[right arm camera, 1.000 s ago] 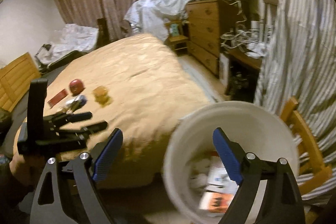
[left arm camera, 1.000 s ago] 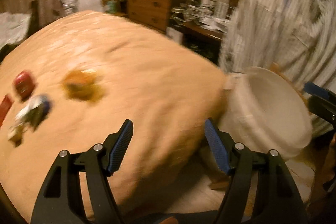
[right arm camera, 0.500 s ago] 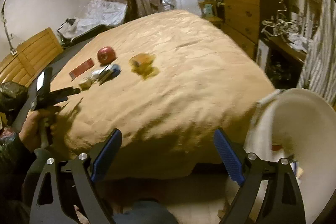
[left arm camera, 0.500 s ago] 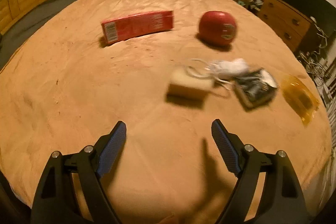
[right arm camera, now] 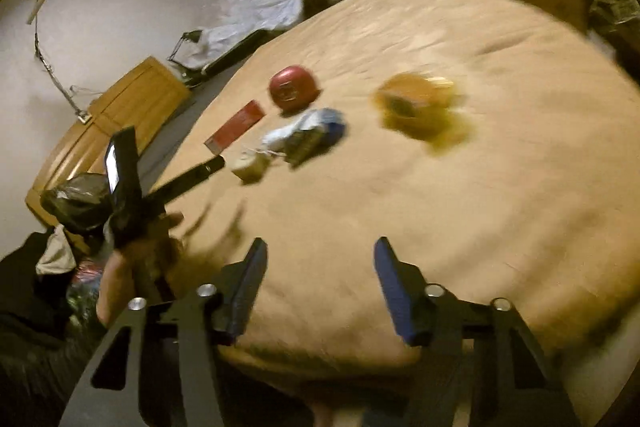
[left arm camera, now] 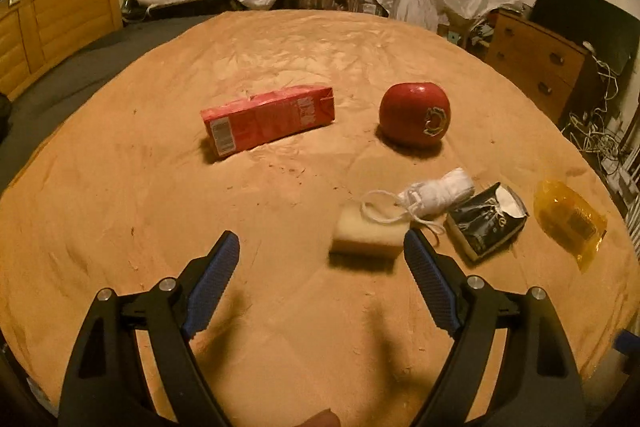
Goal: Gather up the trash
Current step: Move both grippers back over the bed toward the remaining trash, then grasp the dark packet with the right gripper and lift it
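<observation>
Left gripper point(left arm camera: 320, 247) jaws wide apart, nothing between them, tilted down over the bed point(left arm camera: 280, 327), pale sponge point(left arm camera: 368, 235) just ahead beside its right finger — right gripper point(right arm camera: 318, 259) jaws closing on nothing, angled down at the bed's near edge, hand point(right arm camera: 128, 267) gripping the left tool's handle.

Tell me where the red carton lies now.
In the left wrist view the red carton lies on its side on the bedspread, left of the red ball.

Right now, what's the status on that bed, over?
Left gripper open, empty, near the sponge. Right gripper closing on nothing. Red carton, red ball, string bundle, black packet, yellow wrapper uncollected. Nothing blocking.
</observation>
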`<action>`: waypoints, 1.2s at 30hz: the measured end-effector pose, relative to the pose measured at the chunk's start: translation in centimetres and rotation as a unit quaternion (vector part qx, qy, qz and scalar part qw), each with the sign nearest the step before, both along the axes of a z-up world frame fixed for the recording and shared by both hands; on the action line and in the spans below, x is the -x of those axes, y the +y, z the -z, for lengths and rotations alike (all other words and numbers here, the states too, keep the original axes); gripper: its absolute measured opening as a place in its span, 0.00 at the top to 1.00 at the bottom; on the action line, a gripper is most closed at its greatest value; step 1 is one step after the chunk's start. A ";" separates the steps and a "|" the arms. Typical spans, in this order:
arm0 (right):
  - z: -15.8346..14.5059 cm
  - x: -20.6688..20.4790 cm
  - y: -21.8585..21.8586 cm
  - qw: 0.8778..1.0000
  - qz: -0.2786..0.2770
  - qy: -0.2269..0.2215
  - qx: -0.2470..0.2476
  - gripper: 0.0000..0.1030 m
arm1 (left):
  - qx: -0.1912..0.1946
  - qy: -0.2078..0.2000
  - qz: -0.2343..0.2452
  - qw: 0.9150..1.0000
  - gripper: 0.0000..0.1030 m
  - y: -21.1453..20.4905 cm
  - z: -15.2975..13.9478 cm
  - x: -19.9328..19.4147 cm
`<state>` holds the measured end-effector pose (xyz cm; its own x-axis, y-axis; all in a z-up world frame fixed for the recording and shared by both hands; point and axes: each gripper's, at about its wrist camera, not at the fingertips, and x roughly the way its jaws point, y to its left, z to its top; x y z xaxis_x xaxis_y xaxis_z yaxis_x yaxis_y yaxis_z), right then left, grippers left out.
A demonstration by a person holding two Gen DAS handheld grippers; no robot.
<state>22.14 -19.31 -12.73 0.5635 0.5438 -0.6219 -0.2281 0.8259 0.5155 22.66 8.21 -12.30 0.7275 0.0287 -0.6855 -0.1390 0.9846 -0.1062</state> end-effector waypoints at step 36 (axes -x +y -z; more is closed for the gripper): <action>4.6 -9.9 8.1 0.990 -0.117 0.061 0.040 0.49 | 0.039 0.023 0.116 0.992 0.21 -3.4 1.1 1.4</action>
<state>32.01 -11.22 -17.33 0.3464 0.5965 -0.7240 -0.3588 0.7974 0.4853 21.26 4.81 -13.37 0.6759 -0.1900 -0.7120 0.0829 0.9797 -0.1828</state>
